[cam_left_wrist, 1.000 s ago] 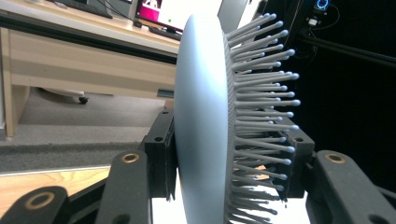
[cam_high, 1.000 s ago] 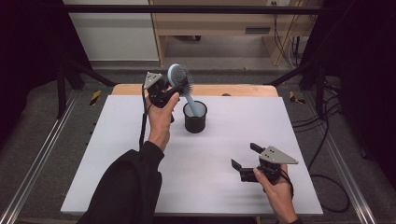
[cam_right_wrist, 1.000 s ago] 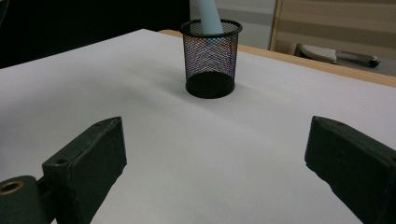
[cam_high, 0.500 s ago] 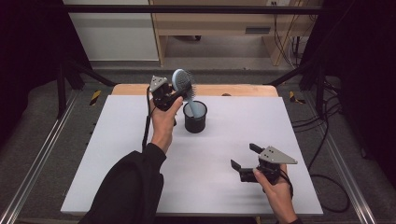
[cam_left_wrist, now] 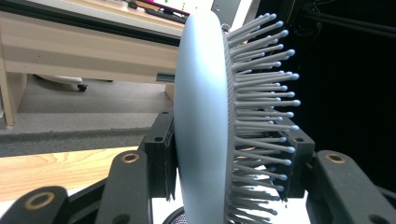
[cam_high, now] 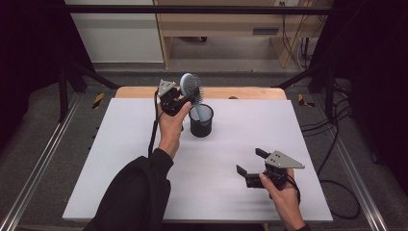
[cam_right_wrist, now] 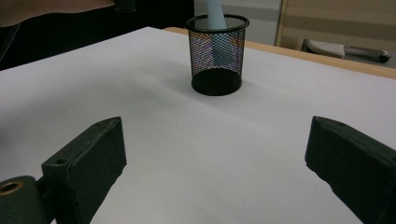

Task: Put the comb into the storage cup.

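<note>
The left gripper [cam_high: 185, 98] is up over the far side of the counter [cam_high: 120, 159], pinching the head of a pale blue hairbrush [cam_high: 191, 85]. In the left gripper view the brush head [cam_left_wrist: 205, 121] stands on edge between the two black jaws, one pad pressed against its smooth back and the other in among the grey bristles. The brush leans a little, its head above and just to the left of a black mesh cup [cam_high: 201, 121], and its handle runs down into the cup. From the right gripper view the blue handle [cam_right_wrist: 219, 28] can be seen inside the mesh cup [cam_right_wrist: 217, 56], which stands upright on the white counter [cam_right_wrist: 154, 149]; whether the handle tip touches the bottom I cannot tell.

The right gripper [cam_high: 251, 161] sits low at the near right of the counter, well apart from the cup, in the person's hand [cam_high: 284, 197]. Its jaws are spread wide with nothing between them, and they point toward the cup. A black sleeve [cam_high: 139, 192] covers the left forearm reaching across the counter. Beyond the counter's wooden far edge [cam_high: 240, 92] stands a light wooden desk [cam_high: 216, 24] on grey carpet.
</note>
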`<state>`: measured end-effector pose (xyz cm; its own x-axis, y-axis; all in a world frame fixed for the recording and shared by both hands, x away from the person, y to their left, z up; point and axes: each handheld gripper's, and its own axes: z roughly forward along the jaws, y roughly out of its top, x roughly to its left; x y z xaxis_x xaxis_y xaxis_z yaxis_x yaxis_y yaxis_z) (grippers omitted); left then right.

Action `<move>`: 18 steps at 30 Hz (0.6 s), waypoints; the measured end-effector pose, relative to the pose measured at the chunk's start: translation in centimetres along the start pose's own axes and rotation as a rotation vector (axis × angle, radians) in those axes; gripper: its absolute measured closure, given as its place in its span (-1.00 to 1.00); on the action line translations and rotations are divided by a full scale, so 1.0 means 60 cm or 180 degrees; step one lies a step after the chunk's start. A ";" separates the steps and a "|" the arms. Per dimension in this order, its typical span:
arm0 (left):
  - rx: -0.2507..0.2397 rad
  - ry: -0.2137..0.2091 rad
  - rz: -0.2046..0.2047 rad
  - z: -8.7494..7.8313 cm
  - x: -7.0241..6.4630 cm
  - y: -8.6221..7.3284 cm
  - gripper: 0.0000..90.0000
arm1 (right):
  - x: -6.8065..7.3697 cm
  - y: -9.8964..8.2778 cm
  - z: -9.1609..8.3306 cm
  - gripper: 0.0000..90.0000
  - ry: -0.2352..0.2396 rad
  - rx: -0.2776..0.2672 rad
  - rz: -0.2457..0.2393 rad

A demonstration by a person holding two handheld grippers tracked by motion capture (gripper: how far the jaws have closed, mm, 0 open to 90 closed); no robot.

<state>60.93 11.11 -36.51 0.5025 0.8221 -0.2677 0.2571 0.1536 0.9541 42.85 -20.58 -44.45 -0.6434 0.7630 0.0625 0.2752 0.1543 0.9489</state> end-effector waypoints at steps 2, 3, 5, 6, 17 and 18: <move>0.0010 0.0013 -0.0001 0.001 0.001 -0.001 0.12 | 0.000 0.000 -0.001 -0.88 -0.0003 0.0001 0.0003; 0.0009 0.0021 -0.0016 0.002 0.001 -0.001 0.11 | -0.001 0.000 -0.001 -0.88 -0.0006 0.0000 -0.0001; 0.0019 0.0019 -0.0017 0.002 0.001 -0.002 0.11 | 0.000 -0.001 -0.001 -0.88 -0.0001 0.0011 0.0000; 0.0030 0.0015 0.0000 0.002 0.001 -0.002 0.11 | 0.000 -0.001 -0.002 -0.88 0.0005 0.0017 -0.0001; 0.0037 -0.0020 -0.0006 0.004 0.004 -0.005 0.11 | 0.000 -0.002 -0.001 -0.88 0.0012 0.0026 -0.0019; 0.0043 -0.0018 -0.0003 0.005 0.005 -0.005 0.11 | 0.000 -0.002 -0.002 -0.88 0.0009 0.0027 -0.0020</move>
<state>61.22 11.14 -36.94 0.5068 0.8188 -0.2696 0.2689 0.1470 0.9519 42.75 -20.64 -44.53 -0.6471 0.7602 0.0573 0.2771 0.1645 0.9467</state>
